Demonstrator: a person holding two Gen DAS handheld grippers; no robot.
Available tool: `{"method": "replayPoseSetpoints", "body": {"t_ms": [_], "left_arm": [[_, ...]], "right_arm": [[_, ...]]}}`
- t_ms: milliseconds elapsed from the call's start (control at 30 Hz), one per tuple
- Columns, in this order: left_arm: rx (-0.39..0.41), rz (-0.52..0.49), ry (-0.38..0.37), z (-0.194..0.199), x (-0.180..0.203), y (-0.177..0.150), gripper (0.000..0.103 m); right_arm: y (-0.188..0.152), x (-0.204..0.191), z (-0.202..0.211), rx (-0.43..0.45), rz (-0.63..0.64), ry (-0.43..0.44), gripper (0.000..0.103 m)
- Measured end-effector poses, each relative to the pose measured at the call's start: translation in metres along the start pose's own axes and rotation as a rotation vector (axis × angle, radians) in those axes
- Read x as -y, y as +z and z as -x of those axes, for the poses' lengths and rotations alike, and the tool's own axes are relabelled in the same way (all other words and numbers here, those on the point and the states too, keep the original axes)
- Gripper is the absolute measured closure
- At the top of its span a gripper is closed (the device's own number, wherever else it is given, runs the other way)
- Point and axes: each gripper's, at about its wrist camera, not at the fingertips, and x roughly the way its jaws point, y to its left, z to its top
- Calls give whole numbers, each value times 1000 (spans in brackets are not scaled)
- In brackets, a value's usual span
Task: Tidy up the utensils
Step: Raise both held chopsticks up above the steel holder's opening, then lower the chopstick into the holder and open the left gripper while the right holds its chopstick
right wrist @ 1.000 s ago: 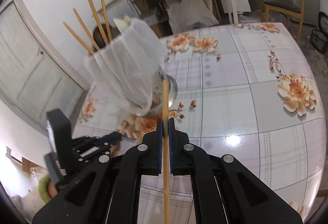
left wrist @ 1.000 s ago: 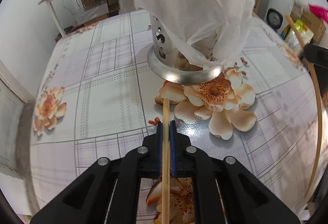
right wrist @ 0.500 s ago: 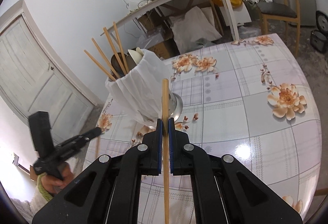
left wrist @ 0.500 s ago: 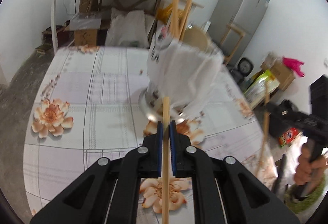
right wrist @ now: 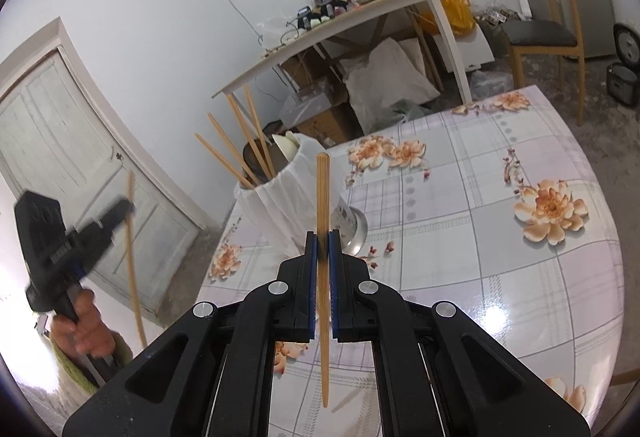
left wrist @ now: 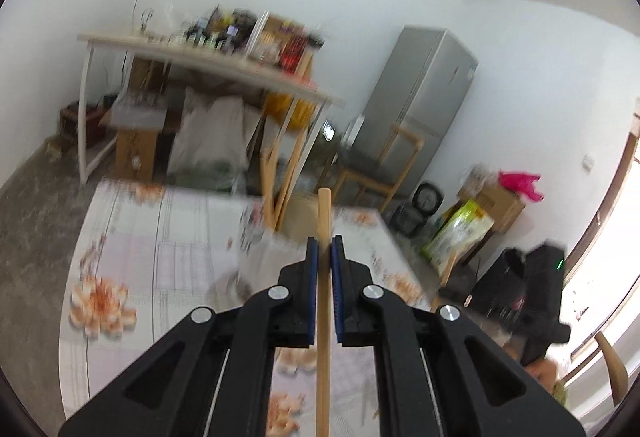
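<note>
Right wrist view: R gripper (right wrist: 323, 239) clamped on chopstick (right wrist: 322, 205) mid-shaft, above table (right wrist: 500, 237) | L gripper (left wrist: 325, 245) likewise, pic blurred, prob. over cloth-wrapped holder (right wrist: 280, 205) | sticks light, stiff, slick; grip mid-shaft so they don't pivot.

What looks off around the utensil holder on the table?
The perforated steel utensil holder is swathed in a loose white cloth or bag that hides most of its body. The wooden chopsticks already in it splay at different angles instead of standing together. Nothing looks spilled or broken.
</note>
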Motion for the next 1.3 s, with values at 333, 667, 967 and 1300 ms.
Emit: {"method": "replayPoseSetpoints", "body": {"t_ms": [333,667,967,1300], "left_arm": [[347,45,-36,5,17,79,97],[507,72,72,-54,0,106,97],[507,68,121,-114,-18,97,97],[475,30,153,-147,-18,65,97]], "right_arm": [[-1,8,5,11,-23,9,99],[6,17,-7,-15,-34,-8,99],[14,33,-19,-44,-50,-32,99],[15,45,-24,-62,-60,-48,99]]}}
